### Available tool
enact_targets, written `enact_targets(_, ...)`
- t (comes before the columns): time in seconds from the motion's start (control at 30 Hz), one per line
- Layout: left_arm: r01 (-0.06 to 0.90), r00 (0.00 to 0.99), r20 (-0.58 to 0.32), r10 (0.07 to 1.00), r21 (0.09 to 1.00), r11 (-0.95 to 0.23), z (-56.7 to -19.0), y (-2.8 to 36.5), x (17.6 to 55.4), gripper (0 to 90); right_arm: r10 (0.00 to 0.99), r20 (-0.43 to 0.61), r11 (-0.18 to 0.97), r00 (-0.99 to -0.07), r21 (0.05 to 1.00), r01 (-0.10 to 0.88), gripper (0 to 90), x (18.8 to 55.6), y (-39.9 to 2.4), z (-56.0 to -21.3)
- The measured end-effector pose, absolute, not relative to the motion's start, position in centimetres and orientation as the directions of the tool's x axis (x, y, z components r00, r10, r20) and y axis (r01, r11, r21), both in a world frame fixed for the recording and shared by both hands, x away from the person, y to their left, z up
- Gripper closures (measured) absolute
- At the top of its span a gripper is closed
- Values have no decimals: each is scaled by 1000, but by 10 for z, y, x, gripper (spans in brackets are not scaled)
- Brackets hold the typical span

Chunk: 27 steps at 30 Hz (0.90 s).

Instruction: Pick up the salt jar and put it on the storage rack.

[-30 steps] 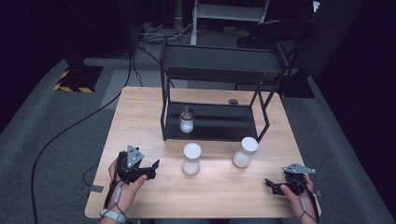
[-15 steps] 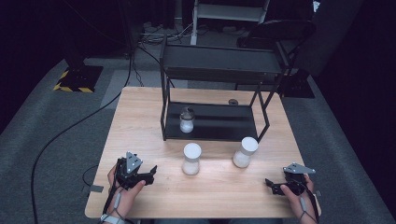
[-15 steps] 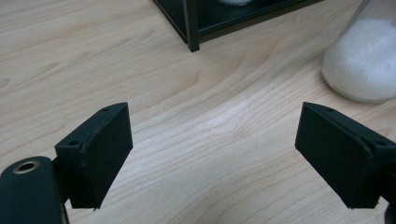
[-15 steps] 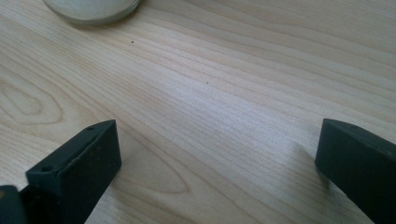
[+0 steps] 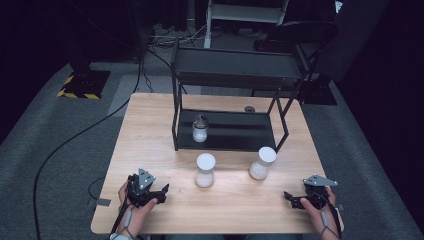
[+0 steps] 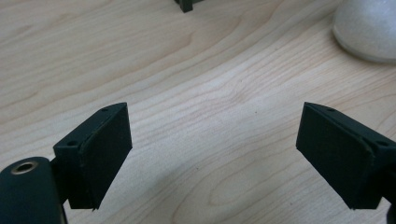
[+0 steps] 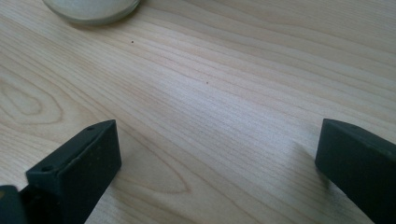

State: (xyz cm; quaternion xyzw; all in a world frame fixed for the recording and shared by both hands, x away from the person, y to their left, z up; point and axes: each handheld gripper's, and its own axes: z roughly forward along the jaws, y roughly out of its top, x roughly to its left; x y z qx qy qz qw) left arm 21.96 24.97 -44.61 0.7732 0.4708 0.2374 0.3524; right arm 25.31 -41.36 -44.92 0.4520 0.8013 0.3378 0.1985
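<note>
My left gripper [image 5: 161,193] rests low over the near left part of the wooden table [image 5: 150,130], held in a hand. Its jaws stand open with only bare wood between them [image 6: 215,158]. Near the right front corner my right gripper [image 5: 291,199] is likewise open over bare wood [image 7: 217,163]. Two white jars stand on the table, one in the middle [image 5: 205,170] and one to its right [image 5: 262,163]. A third jar [image 5: 200,128] with a dark lid sits on the lower shelf of the black rack [image 5: 235,67]. A jar base [image 6: 366,28] shows ahead of the left jaws.
The black two-tier rack takes up the far half of the table, and one of its feet [image 6: 187,4] shows in the left gripper view. A small dark round object [image 5: 249,109] lies behind the rack. A cable [image 5: 75,140] runs across the grey carpet at the left.
The left hand and its gripper have sunk toward the table and the near edge. The right gripper and the jars have kept still.
</note>
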Motion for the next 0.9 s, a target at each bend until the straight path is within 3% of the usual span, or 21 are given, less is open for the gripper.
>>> enact_targets(0.6,613,427,36,904,723,-319,-451,246,222,104,860,-13,362,-510,721,591,0,253,-413,-449)
enact_targets(0.9,649,404,-15,915,709,-276,-450,250,227,90,859,-12,362,-511,720,592,0,253,-414,-449)
